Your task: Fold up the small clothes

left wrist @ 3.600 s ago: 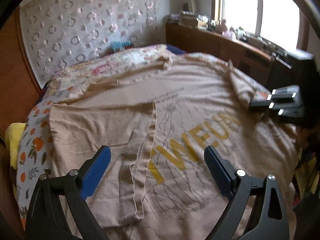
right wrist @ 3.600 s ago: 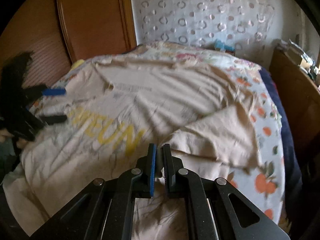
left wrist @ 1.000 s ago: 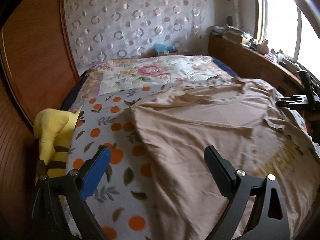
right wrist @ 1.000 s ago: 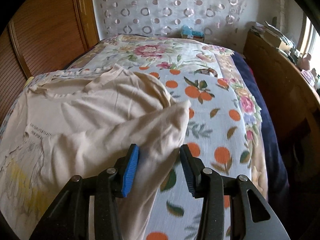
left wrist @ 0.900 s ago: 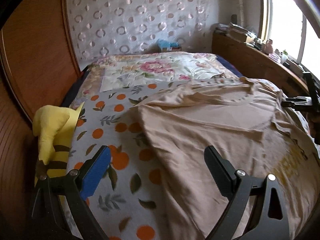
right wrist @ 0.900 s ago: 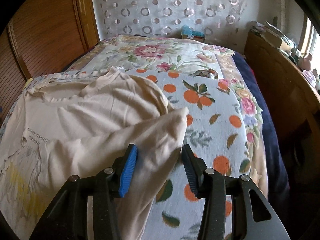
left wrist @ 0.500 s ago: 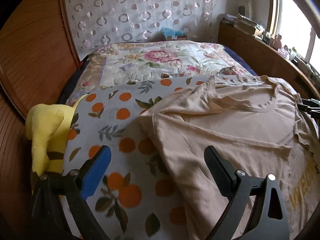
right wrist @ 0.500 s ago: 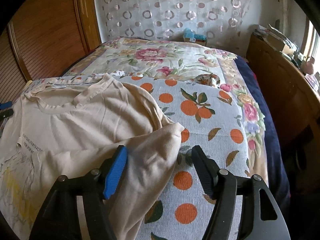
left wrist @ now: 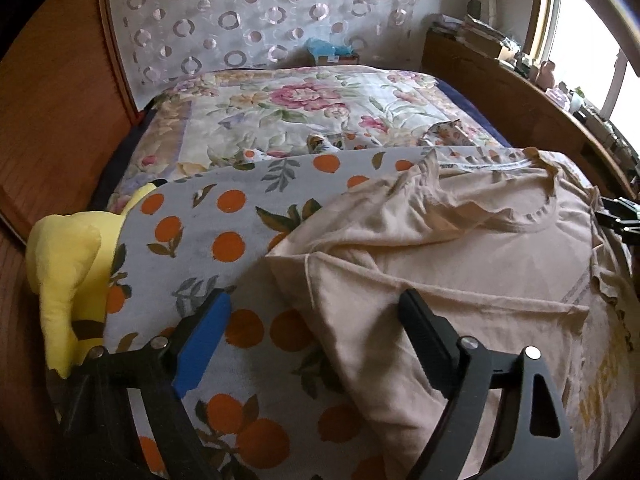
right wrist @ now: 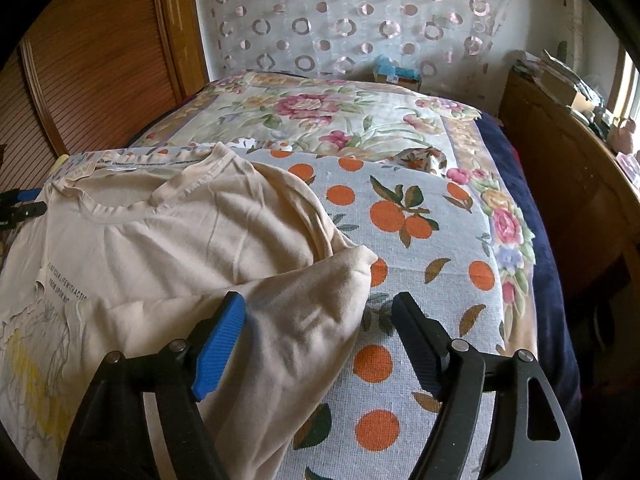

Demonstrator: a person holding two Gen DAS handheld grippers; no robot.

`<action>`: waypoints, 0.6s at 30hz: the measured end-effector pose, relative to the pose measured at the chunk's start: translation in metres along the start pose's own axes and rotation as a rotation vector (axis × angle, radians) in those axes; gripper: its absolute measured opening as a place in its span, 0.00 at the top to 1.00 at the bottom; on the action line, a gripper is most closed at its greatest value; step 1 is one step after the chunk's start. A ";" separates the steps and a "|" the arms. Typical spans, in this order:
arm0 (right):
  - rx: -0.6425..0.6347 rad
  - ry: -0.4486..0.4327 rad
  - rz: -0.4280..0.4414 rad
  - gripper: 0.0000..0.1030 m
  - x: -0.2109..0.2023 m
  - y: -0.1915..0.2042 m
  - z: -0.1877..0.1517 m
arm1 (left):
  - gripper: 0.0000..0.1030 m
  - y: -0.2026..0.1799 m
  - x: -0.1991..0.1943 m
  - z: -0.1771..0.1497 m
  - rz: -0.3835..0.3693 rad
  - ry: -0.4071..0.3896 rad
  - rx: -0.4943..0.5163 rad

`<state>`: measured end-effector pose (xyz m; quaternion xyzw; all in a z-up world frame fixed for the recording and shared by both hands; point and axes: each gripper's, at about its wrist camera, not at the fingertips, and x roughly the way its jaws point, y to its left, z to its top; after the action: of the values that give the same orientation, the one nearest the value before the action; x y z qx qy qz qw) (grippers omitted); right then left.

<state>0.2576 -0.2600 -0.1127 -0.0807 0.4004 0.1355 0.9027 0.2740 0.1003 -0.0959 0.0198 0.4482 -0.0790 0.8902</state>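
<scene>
**Two grippers, one shirt on a bed**

Left gripper (left wrist: 314, 318): spread wide, having just narrowed slightly, holding nothing; poised over the shirt's folded left edge. Right gripper (right wrist: 318, 318): spread wide after just opening, gripping nothing; folded sleeve (right wrist: 304, 304) lying loose between the fingers, clear of the pads. One beige shirt (left wrist: 460, 248), neckline toward the headboard, spread on one orange-print blanket (left wrist: 224, 224). One floral quilt (left wrist: 296, 112) beyond it. One yellow plush toy (left wrist: 64, 264) at the blanket's left edge. One blue box (right wrist: 394, 72) by the curtain (right wrist: 360, 12). Compared with a second earlier: right fingers parted from around the sleeve; left gripper shifted, with less of the shirt now in its view.
</scene>
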 end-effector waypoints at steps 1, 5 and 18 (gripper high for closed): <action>0.000 0.000 -0.001 0.24 0.000 0.000 0.000 | 0.17 0.000 0.001 0.002 0.002 -0.003 -0.002; -0.001 -0.001 -0.003 0.24 0.000 0.000 0.000 | 0.24 0.000 0.003 0.006 0.001 -0.009 -0.003; -0.038 -0.003 0.037 0.80 0.003 0.010 0.010 | 0.94 -0.022 -0.021 0.007 -0.110 -0.068 0.001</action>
<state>0.2631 -0.2474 -0.1089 -0.0904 0.3975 0.1599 0.8990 0.2637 0.0809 -0.0738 -0.0069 0.4182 -0.1286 0.8992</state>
